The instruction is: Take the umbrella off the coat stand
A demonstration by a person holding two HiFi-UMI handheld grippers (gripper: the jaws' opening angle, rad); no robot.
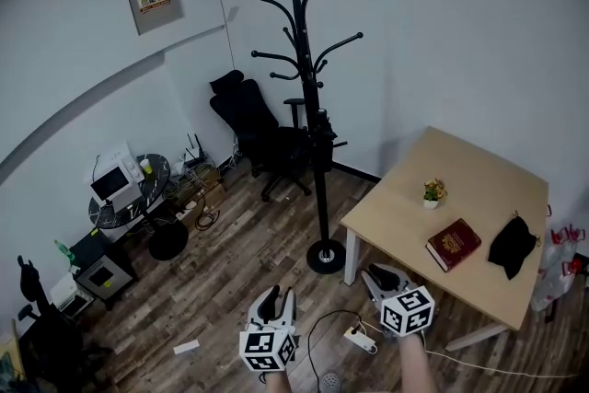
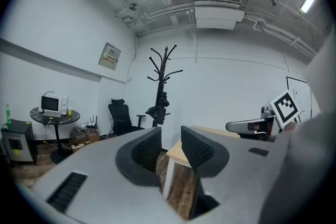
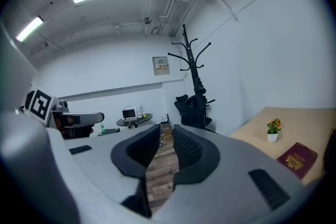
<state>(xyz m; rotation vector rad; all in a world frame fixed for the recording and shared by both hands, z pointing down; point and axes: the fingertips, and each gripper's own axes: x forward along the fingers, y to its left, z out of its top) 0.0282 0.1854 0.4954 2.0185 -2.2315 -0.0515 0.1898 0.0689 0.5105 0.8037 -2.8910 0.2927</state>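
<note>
The black coat stand rises from a round base on the wood floor, close to the far wall. A dark folded umbrella hangs about halfway up its pole. Both grippers sit low in the head view, well short of the stand. My left gripper has its jaws apart with nothing between them. My right gripper shows a narrow gap, also empty. The left gripper view shows the coat stand and the umbrella far ahead of the gripper. The right gripper view has the umbrella beyond the gripper.
A light wooden table stands at the right with a small potted plant, a red book and a black cloth item. A black office chair sits behind the stand. A power strip and cable lie on the floor.
</note>
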